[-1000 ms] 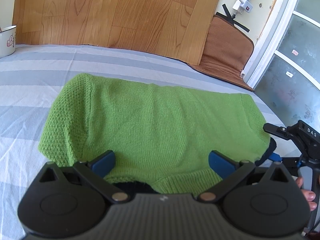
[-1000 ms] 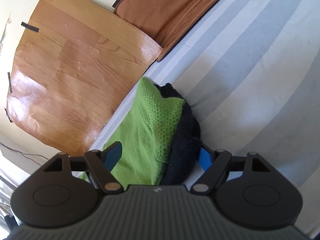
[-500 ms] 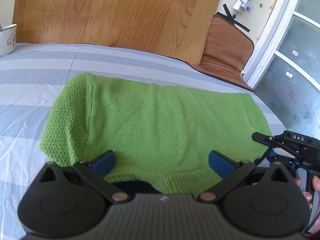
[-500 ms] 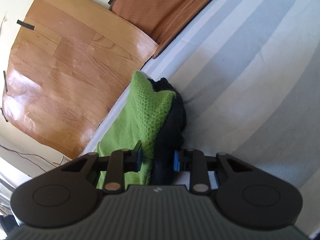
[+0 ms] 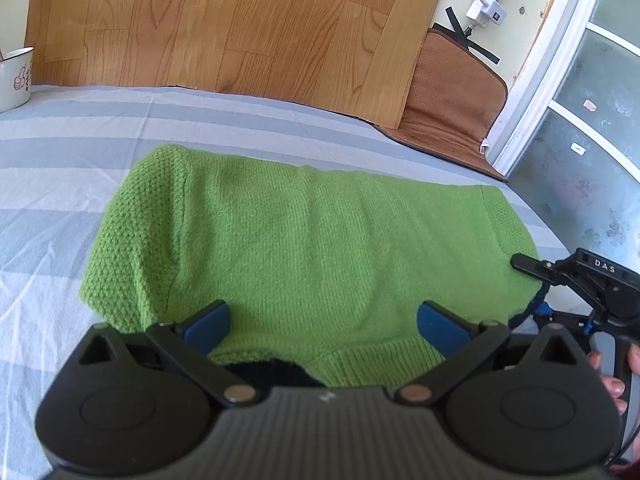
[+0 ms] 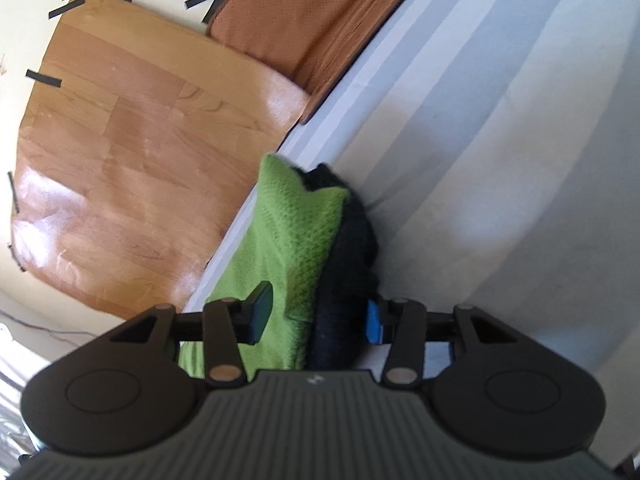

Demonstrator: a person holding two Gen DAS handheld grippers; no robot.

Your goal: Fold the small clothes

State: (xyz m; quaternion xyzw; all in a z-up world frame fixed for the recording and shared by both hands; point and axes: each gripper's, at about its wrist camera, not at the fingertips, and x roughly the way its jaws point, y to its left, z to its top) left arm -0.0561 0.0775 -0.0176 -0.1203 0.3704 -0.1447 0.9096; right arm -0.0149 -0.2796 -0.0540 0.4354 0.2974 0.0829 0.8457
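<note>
A small green knit sweater [image 5: 304,248] with black trim lies flat on the striped sheet [image 5: 48,184]. My left gripper [image 5: 324,320] is open, its blue pads above the sweater's near ribbed hem. My right gripper [image 6: 316,316] is seen in the left wrist view [image 5: 560,280] at the sweater's right edge. In the right wrist view its jaws stand partly closed around the green and black edge of the sweater [image 6: 304,248], with a small gap at each pad.
A wood-pattern board [image 5: 224,28] and a brown mat [image 5: 452,92] lean on the wall behind the bed. A white enamel mug [image 5: 14,78] stands at far left. A window frame [image 5: 532,80] is at right.
The right gripper closed on the sweater's edge half a second ago and now stands wider, with its view turned. The left gripper has barely moved.
</note>
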